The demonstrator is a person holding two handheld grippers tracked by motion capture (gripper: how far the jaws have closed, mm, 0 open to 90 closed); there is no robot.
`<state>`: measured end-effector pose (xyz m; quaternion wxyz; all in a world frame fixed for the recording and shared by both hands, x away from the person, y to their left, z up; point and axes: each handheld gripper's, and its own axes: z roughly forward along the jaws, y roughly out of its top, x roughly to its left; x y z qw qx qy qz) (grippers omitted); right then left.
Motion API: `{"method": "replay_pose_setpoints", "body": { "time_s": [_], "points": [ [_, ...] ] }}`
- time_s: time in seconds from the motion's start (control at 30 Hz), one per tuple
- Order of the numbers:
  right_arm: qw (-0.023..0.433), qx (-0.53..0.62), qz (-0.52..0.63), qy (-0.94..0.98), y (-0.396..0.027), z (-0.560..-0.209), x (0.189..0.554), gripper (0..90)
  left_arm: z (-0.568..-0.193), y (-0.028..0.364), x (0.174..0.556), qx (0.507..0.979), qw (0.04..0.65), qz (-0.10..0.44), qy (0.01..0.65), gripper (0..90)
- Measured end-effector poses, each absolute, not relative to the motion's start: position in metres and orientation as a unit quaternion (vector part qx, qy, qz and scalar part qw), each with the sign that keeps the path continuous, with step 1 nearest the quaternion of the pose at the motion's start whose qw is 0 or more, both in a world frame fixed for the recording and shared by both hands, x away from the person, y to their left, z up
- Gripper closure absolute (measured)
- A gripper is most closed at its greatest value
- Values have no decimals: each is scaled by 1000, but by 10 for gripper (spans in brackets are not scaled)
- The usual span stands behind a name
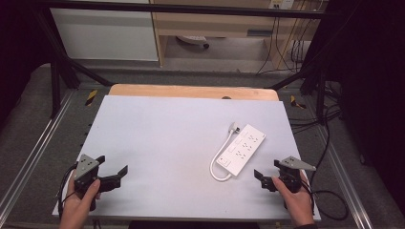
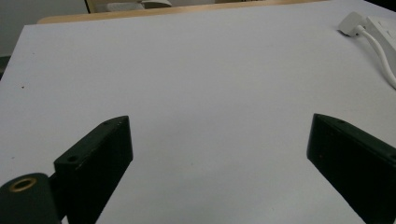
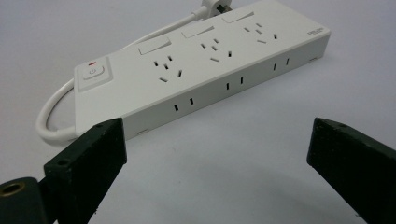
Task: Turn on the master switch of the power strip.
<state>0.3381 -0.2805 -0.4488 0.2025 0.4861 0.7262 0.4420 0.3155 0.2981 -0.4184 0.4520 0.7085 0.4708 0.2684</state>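
We hold both grippers wide, ready for the power strip.

Nearest, our right gripper point(image 1: 267, 180) gapes empty just short of the white power strip point(image 1: 241, 149); our left gripper point(image 1: 113, 175), spread too, waits well apart. The strip lies flat on the table point(image 1: 167, 138), cable point(image 1: 218, 160) looped beside, plug point(image 1: 234, 127) beyond.

One power strip point(image 1: 241, 148), two grippers — left point(image 1: 116, 175), right point(image 1: 265, 180)

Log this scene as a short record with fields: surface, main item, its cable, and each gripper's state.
surface: white table top
main item: white power strip, lying flat, right of centre
cable: white cord looped beside the strip, ending at the plug
left gripper: open, nothing between its jaws
right gripper: open, near the strip, not touching it
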Motion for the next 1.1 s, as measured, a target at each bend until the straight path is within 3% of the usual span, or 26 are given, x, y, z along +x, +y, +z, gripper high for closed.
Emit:
{"method": "replay_pose_setpoints", "body": {
  "time_s": [0.83,1.1],
  "points": [
    [228,464,480,709,-276,-428,329,34,-417,295,312,715,466,252,457,64],
    [256,447,493,701,-269,-414,334,40,-418,295,313,717,462,247,460,64]
  ]
}}
